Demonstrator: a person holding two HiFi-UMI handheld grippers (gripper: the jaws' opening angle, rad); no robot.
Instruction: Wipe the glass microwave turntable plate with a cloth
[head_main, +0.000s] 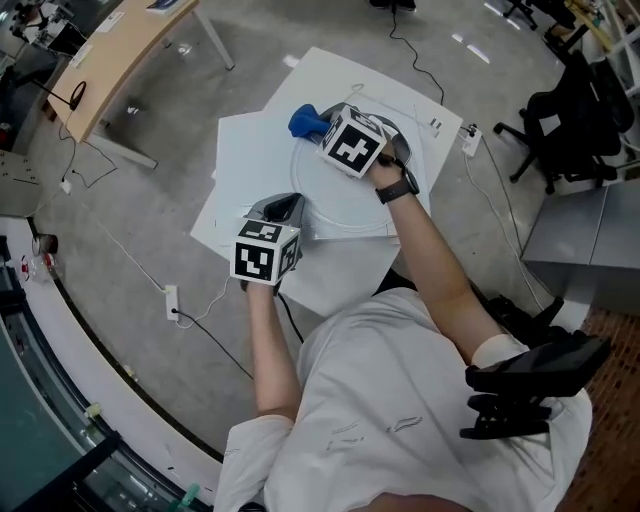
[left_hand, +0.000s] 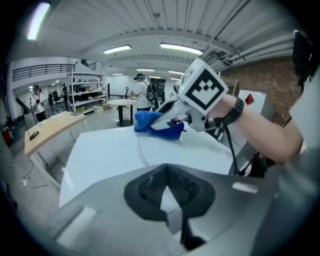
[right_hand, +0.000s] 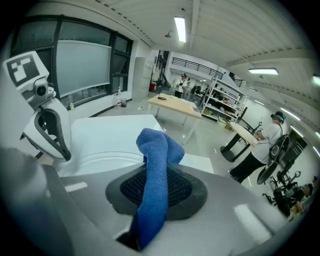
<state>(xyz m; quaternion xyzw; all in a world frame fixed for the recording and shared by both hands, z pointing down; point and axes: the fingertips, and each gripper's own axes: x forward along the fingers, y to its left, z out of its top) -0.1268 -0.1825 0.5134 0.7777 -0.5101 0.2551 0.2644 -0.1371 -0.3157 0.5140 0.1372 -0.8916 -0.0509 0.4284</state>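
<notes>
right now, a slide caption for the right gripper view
Right gripper shut on a cloth by the plate.

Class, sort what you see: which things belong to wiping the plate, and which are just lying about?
In the job:
blue cloth
glass plate
right gripper
left gripper

Lying about:
wooden desk
black chair
floor power strip

One round clear glass turntable plate (head_main: 330, 205). One blue cloth (head_main: 305, 121). Two grey tongs, the left tongs (head_main: 284, 208) and the right tongs (head_main: 328, 119). One pale wooden counter (head_main: 120, 55) far left, one black office chair (head_main: 575, 120) far right. Two white power strips (head_main: 172, 301) on the floor.
</notes>
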